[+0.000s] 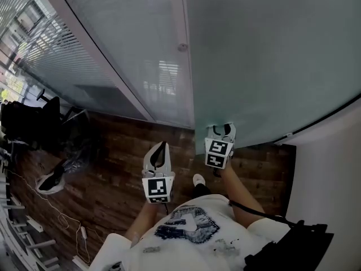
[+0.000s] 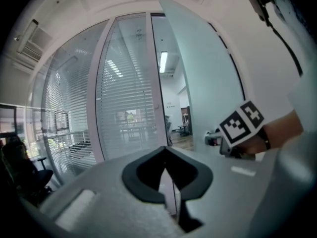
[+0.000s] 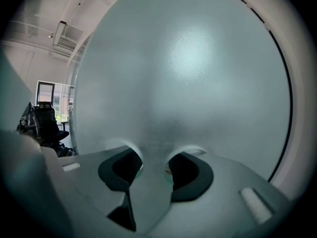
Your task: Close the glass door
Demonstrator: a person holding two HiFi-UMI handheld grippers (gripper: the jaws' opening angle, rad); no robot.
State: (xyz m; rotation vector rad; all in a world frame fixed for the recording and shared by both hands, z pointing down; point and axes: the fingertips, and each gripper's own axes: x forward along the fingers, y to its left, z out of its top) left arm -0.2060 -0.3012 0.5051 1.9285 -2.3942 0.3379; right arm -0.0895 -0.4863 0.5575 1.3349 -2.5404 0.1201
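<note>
Your right tongs (image 1: 224,131) are the ones on the job. They point straight into the frosted face of the door (image 1: 271,55), which fills the right gripper view. Their jaws stand apart with nothing between them but bare glass. The pads (image 3: 124,166) sit right at the pane, with a pale halo round each tip, though you cannot be sure from here that they actually press on it. Your left tongs (image 1: 161,152) hang a little back and to the left, jaws together at the tips and holding nothing. They are aimed past the door's free edge toward the blind-covered wall (image 1: 113,66).

The door stands swung open and upright, its long axis vertical. In the head view its free edge runs down just left of the right tongs, between your two hands. The left gripper view shows that edge slanting up, with the open gap (image 2: 171,115) into the room beyond just left of it.

What matters is that the pane lies dead ahead of the right tongs, face-on, and the right hand is the nearer one. I'd judge the closing push is starting or about to start, with the whole gap yet to shut. Push square to the glass, near the free edge; open tips on a smooth pane could skid sideways.
</note>
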